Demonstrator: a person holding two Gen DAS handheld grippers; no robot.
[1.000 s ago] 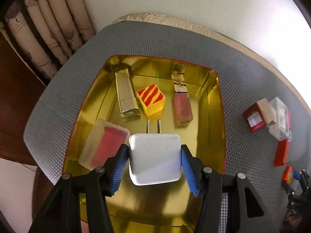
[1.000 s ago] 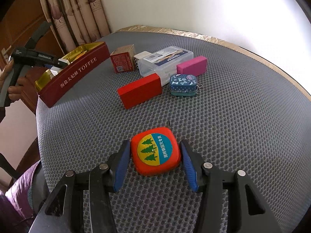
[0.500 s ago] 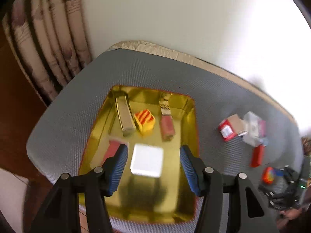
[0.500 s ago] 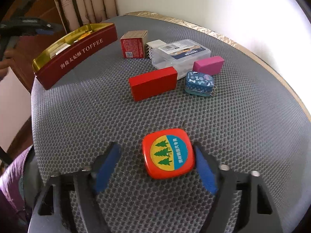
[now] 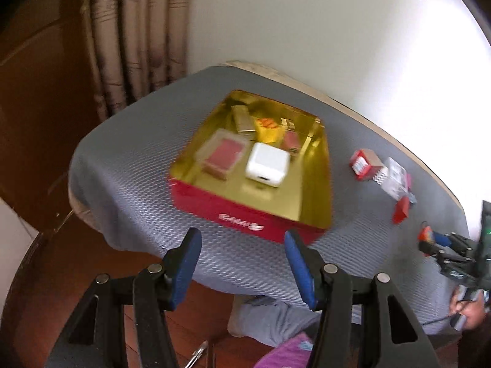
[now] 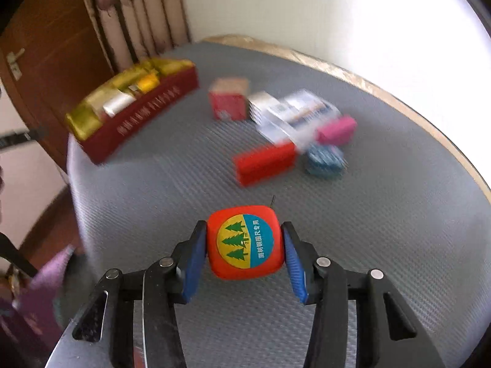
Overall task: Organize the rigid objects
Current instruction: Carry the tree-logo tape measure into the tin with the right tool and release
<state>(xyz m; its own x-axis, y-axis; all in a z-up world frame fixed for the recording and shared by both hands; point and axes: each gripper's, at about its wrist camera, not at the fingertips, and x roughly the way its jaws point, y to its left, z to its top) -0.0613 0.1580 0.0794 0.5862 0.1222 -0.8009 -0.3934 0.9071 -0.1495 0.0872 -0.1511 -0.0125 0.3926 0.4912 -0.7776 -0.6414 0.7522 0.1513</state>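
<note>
Gripping an orange tape measure [image 6: 244, 241], the right tongs [image 6: 244, 256] hovered above the worktop [image 6: 383, 214].
Left tongs [image 5: 242, 268] gaped wide, empty, near the red tin [image 5: 245, 214].

On the table mat [image 6: 399, 214] the tin [image 6: 147, 119] sits far left with the charger [image 5: 267, 164] inside it, a cluster of small boxes [image 6: 294, 128] lies to its right, and the tape measure [image 6: 244, 241] is nearest.
</note>
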